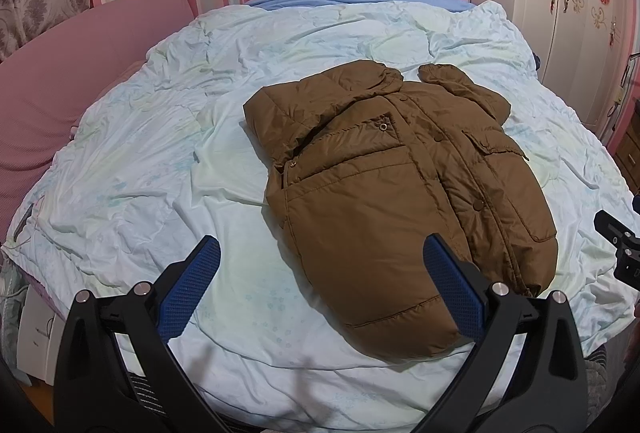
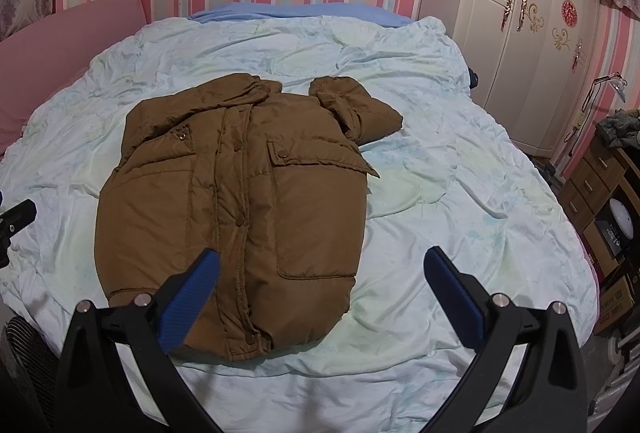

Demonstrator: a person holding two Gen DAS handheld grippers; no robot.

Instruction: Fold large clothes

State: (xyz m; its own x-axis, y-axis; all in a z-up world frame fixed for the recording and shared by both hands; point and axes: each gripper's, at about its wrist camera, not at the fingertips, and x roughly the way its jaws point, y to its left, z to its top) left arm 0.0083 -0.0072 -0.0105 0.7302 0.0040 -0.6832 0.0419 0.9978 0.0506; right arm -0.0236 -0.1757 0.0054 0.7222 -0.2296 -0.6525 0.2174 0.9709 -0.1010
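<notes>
From the left wrist, the left hand-held gripper (image 1: pixel 320 289) hangs wide and empty over the near edge of the bed (image 1: pixel 120 161). The brown padded jacket (image 1: pixel 384 185) lies front up on the pale quilt, right of this gripper's centre, its hem nearest the camera and one sleeve (image 1: pixel 464 89) bent across the far shoulder. The jacket is thick and slick, so a shallow pinch at the hem would likely slip or catch only the top layer. A pink headboard (image 1: pixel 80 45) sits well to the left.

From the right wrist, the right hand-held gripper (image 2: pixel 322 291) is also spread wide, holding nothing, with its left finger over the jacket's (image 2: pixel 240 201) hem. The rumpled quilt beneath could be lifted with the fabric. A white wardrobe (image 2: pixel 520 33) and a wooden drawer unit (image 2: pixel 592 189) stand clear of the bed; the items on that unit are too dim to identify. Nothing blocks the jacket.
</notes>
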